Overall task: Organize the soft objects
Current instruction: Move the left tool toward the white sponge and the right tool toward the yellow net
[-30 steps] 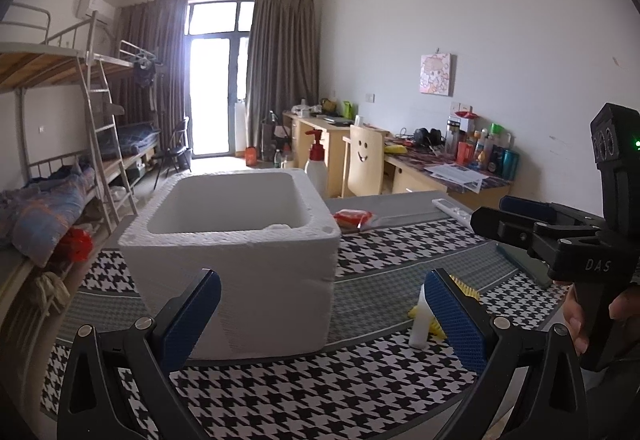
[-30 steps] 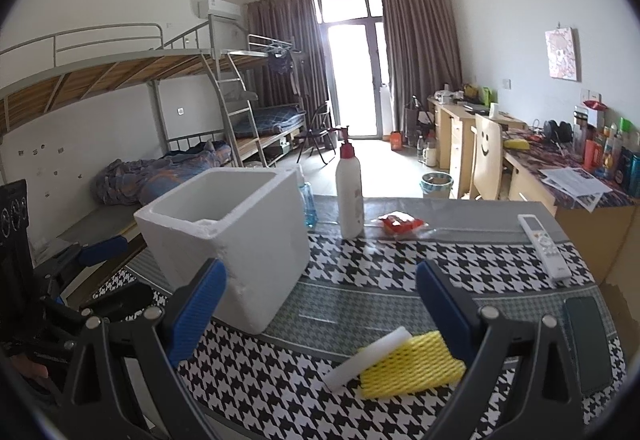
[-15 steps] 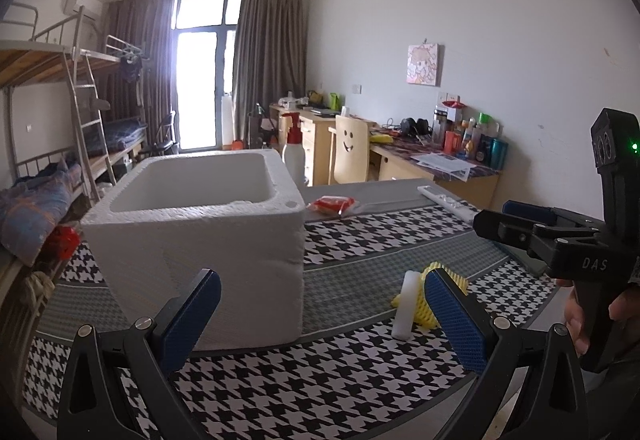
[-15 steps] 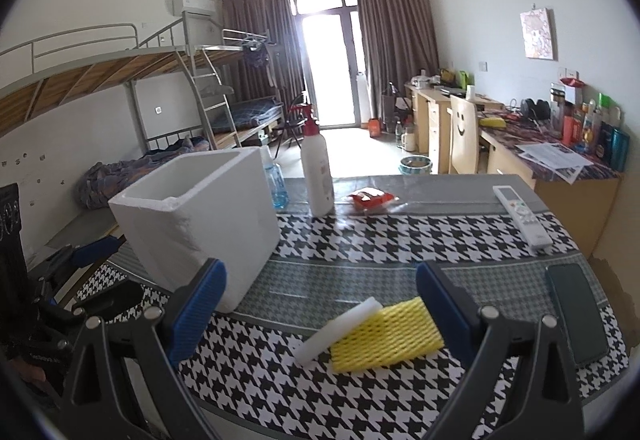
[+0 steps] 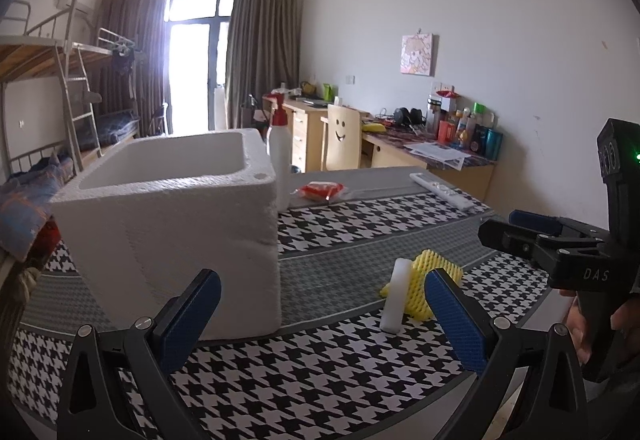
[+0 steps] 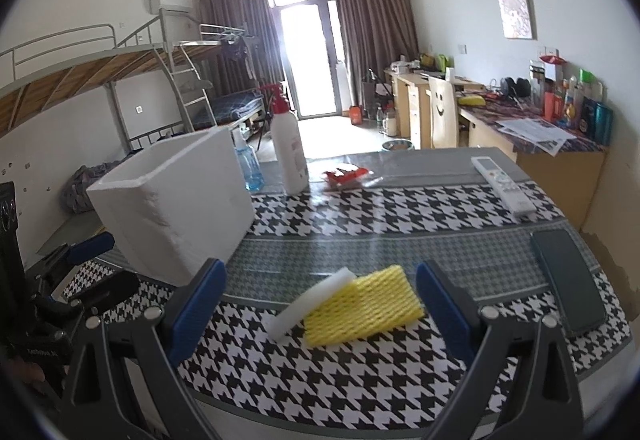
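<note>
Both views shifted since earlier frames: right gripper [image 6: 320,304] closer to yellow foam net [image 6: 364,310] and white foam strip [image 6: 310,306], both flat on table [image 6: 400,208], touching. Foam box [image 5: 172,224] nearer left gripper [image 5: 320,320]. Both jaws wide, empty. Risk: pads squash net, strip skids away; phone [image 6: 568,280] near.

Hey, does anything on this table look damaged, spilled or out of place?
Nothing spilled. The foam box has a chipped, crumbly front corner edge. The white foam strip lies askew, overlapping the yellow foam net, both outside the box. A red wrapper sits loose near the pump bottle.
</note>
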Tool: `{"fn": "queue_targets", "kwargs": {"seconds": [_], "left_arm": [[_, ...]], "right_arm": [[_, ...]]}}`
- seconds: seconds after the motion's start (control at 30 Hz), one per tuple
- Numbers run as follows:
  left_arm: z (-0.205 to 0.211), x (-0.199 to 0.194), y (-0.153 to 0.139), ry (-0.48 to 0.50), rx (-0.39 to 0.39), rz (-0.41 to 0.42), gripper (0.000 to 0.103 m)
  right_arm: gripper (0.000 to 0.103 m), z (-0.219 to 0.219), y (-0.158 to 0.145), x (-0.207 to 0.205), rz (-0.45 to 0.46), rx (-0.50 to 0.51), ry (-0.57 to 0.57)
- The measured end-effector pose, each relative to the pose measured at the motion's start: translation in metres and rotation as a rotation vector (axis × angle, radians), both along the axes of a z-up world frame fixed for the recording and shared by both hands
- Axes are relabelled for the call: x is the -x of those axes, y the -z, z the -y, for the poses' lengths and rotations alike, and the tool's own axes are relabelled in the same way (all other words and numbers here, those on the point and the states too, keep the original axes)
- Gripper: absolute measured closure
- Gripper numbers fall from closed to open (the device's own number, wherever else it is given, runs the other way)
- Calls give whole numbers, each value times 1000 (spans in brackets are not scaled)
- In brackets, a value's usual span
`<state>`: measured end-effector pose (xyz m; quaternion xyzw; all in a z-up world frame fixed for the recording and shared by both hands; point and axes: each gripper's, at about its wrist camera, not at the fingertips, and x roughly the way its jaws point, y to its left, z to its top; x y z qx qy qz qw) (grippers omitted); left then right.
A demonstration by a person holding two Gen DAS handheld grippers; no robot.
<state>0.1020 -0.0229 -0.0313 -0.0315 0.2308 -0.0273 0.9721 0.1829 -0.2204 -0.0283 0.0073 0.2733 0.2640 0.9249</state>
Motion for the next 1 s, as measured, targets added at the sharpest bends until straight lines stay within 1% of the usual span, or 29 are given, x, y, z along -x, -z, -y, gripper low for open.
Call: {"fn": "queue_targets", "kwargs": {"seconds": [0.33, 0.53, 1.0], "left_arm": [[15, -12, 13, 49, -23, -32, 1], [23, -18, 19, 82, -28, -51, 1], [38, -36, 31, 119, -27, -95, 1]], "right_arm": [[5, 13, 18, -5, -42, 16, 41], [5, 17, 23, -9, -57, 14, 53], [5, 28, 35, -21, -92, 14, 73]]}}
